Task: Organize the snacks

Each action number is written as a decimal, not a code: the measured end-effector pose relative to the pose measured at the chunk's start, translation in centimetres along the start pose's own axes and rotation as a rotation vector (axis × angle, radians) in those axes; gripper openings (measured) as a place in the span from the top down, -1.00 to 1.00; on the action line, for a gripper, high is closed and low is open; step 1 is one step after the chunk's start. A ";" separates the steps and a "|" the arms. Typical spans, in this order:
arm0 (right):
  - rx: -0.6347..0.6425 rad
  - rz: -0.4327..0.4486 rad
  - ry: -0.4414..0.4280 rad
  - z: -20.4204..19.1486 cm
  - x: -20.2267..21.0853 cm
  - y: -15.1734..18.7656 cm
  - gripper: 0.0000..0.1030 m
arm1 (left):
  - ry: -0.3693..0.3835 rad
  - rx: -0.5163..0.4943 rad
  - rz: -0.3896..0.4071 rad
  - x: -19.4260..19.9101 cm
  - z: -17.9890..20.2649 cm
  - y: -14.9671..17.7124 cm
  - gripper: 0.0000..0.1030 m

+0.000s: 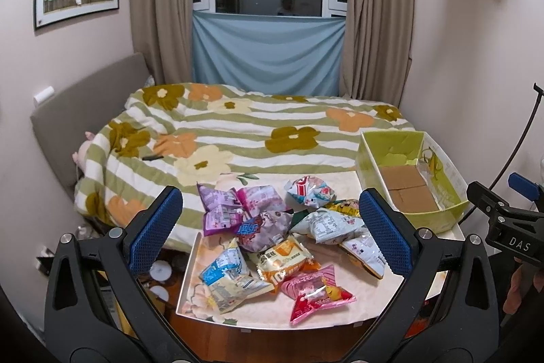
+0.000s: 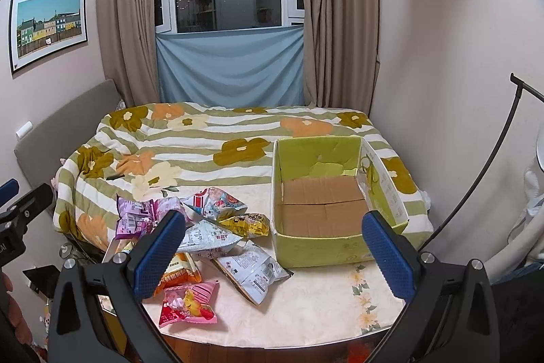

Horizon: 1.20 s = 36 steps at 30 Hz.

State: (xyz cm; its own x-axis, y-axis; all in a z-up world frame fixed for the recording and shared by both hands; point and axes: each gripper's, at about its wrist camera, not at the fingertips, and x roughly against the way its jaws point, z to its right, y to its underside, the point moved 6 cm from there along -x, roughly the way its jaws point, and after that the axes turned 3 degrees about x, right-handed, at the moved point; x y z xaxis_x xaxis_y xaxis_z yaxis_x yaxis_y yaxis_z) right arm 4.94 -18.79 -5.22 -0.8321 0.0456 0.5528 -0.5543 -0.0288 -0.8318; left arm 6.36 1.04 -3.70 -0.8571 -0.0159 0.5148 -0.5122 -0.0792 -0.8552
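Left tongs (image 1: 270, 228): spread wide, nothing between the blue, finely dimpled pads; black plastic arms with round metal screws; they hang above the snack heap.
Right tongs (image 2: 273, 252): spread wide too, pinching nothing, framing the near wall of the box.
Snack heap (image 1: 272, 237): crinkled, glossy foil and plastic pouches lying loose on the left half of the desk, some overlapping.
Pink packet (image 1: 314, 295): flat, shiny, crimped ends, nearest the front edge.
Orange packet (image 1: 285, 259): puffed pillow shape, just behind the pink one.
Purple packet (image 1: 221, 208): creased, at the far left of the heap.
White-blue packet (image 2: 248, 267): lies flat, print side up, between the heap and the box.
Gold packet (image 2: 246, 223): small, reflective, just beside the box's left wall.
Box (image 2: 282, 179): open-topped rectangular cardboard, yellow-green walls, plain brown flaps as its floor; holds no snacks; stands on the right half of the desk, apart from most of the heap.
Desk (image 2: 306, 305): pale smooth top with a faint flower print, rounded front edge.
Bed (image 1: 238, 125): behind the desk, soft quilt with green stripes and orange and olive flowers.
Left view only: the full spread of the heap, plus the right tongs' black body at its right edge.
Right view only: the whole floor of the box and the bare desk before it.
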 end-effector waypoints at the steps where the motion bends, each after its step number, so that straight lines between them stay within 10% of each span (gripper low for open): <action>1: 0.001 0.000 0.000 0.1 0.1 0.0 -0.99 | -0.001 0.000 0.000 0.0 0.0 0.0 -0.99; 36: -0.002 -0.003 -0.007 0.0 -0.1 -0.2 -0.99 | -0.013 0.014 -0.022 -0.6 0.8 0.1 -0.99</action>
State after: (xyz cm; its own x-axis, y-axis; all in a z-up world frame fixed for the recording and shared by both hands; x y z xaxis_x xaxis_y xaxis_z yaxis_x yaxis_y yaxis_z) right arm 5.08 -18.76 -5.12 -0.8306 0.0384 0.5556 -0.5566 -0.0268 -0.8303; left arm 6.85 0.29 -4.03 -0.8450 -0.0267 0.5341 -0.5298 -0.0939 -0.8429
